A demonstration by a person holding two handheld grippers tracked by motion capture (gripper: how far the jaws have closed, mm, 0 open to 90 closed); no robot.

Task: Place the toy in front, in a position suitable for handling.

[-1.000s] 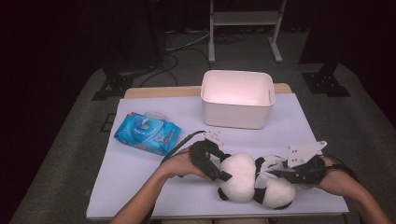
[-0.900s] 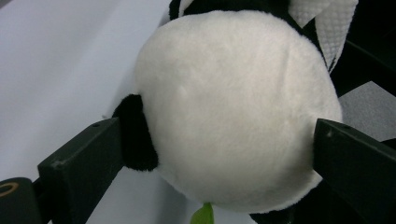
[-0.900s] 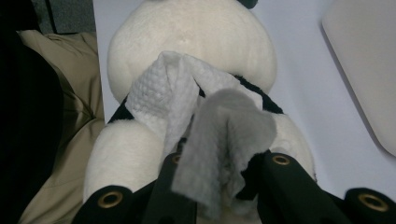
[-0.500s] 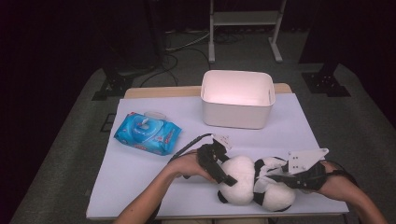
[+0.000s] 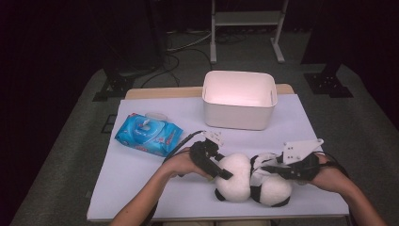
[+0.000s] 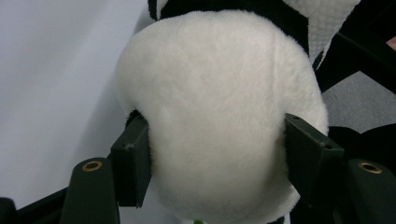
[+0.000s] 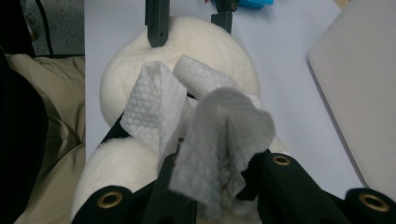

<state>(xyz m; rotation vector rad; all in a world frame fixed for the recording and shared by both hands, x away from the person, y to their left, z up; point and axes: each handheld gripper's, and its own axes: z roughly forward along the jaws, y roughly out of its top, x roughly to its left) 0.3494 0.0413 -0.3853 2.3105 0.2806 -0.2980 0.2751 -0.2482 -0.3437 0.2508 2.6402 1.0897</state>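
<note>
Your panda [image 5: 251,181] lies at the table's [image 5: 141,169] six o'clock edge, long axis running three to nine; your left gripper [image 5: 221,170], just closing, clamps its round white end from nine o'clock; your right gripper [image 5: 268,169] pinches a wipe [image 7: 205,130] against its middle; the face stays hidden.

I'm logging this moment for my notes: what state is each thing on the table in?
Plush panda: lying on the table, white head between the left gripper's pads.
Left gripper: jaws just closing, pads pressing the head.
Right gripper: shut on the wipe.
Wipe: crumpled, against the panda.
Wipes pack: lying flat.
White bin: upright, open-topped.
</note>
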